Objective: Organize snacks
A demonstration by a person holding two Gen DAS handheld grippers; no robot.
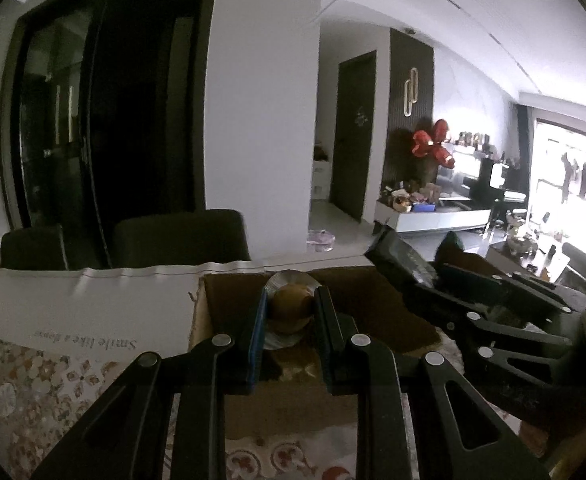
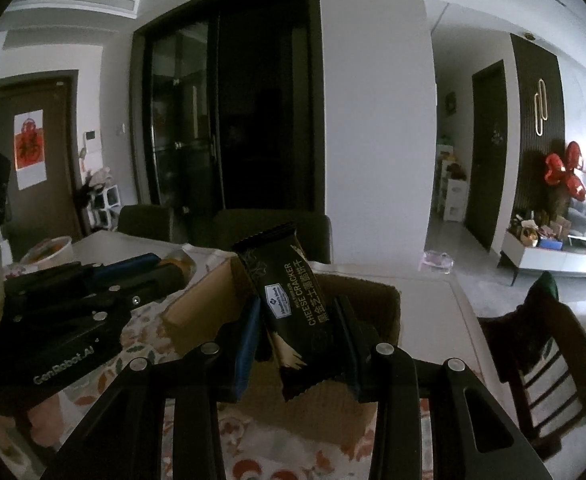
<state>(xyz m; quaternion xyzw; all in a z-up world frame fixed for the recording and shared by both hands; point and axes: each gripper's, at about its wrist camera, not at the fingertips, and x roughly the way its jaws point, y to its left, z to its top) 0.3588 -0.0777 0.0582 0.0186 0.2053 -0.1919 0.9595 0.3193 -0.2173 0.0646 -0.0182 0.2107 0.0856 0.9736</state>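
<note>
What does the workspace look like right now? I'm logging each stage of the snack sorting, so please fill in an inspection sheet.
Surface: table under a floral patterned cloth, with a white sheet laid on it.
Job's things: open brown cardboard box; black cheese cracker packet; round brown pastry in a clear wrapper.
Clutter: white paper bowl at the table's far left.
Grippers: left gripper shut on the pastry; right gripper shut on the cracker packet; both over the box.
Cables: nothing seen.
Surroundings: dark chairs behind the table, dark glass-door cabinet, red balloons, wooden chair at right.
</note>
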